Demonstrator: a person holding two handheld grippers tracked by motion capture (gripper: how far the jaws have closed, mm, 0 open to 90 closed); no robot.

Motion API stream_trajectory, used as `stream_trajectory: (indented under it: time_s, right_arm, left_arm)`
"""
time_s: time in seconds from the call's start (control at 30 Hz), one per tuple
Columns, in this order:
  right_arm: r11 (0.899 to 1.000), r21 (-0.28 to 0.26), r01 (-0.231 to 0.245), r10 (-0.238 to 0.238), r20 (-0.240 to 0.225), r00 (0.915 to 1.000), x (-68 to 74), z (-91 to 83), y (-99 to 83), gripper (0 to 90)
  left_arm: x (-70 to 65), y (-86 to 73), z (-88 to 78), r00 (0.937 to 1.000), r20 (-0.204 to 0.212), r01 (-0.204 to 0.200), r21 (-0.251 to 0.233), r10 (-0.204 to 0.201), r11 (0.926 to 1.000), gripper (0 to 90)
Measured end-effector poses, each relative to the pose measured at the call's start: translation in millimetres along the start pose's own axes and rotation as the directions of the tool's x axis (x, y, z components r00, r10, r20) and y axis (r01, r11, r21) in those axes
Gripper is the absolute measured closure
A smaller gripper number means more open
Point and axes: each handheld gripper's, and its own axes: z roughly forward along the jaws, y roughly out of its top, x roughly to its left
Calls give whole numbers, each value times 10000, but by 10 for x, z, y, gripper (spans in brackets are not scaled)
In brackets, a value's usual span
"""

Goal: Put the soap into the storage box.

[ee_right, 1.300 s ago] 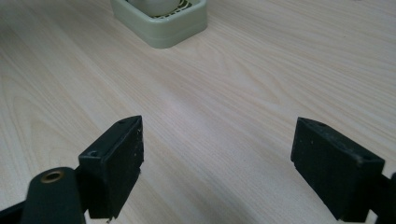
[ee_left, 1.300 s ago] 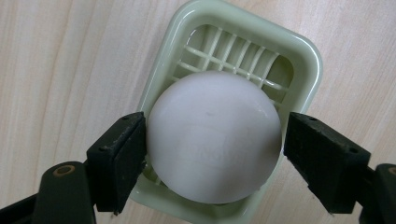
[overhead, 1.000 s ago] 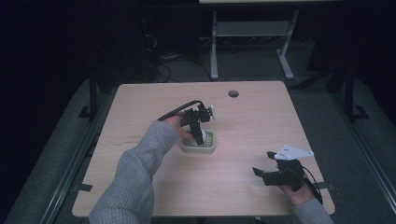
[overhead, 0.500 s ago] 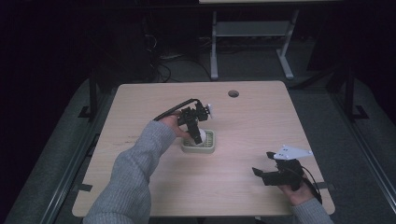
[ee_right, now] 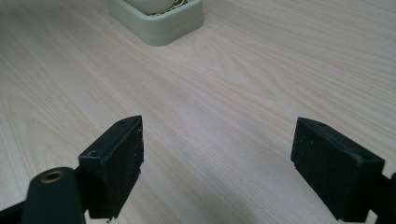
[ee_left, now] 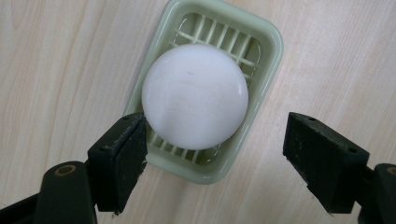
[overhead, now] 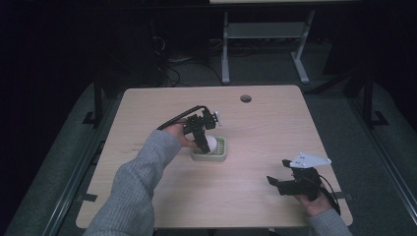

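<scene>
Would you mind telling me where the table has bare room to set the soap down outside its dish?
Bare wood lies between the soap dish and the right gripper, along the far edge beside the cable hole, and near the table left edge. It is crowded at the dish, where the left gripper hangs over the white soap.

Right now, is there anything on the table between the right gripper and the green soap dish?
No. In the right gripper view, bare wooden table stretches from the open right gripper to the soap dish.
</scene>
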Motion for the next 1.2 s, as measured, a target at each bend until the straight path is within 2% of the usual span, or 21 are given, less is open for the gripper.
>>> stream_trajectory:
  time_s: [0.6, 0.77, 1.2]
  right_arm:
    - [10000, 4, -87, 87, 59, 9999, -4, -2, -9, 166]
    - [9999, -9, -122, 122, 45, 9999, 0, -6, -3, 167]
    - [9999, 43, -91, 91, 32, 10000, -11, 3, -13, 183]
  left_arm:
    - [-108, -155, -36, 10000, 68, -35, -354, 37, 9994, 214]
    - [-118, -181, -62, 9999, 39, -101, -322, 103, 9994, 214]
    - [-184, -294, -69, 10000, 84, -25, -531, 29, 9986, 214]
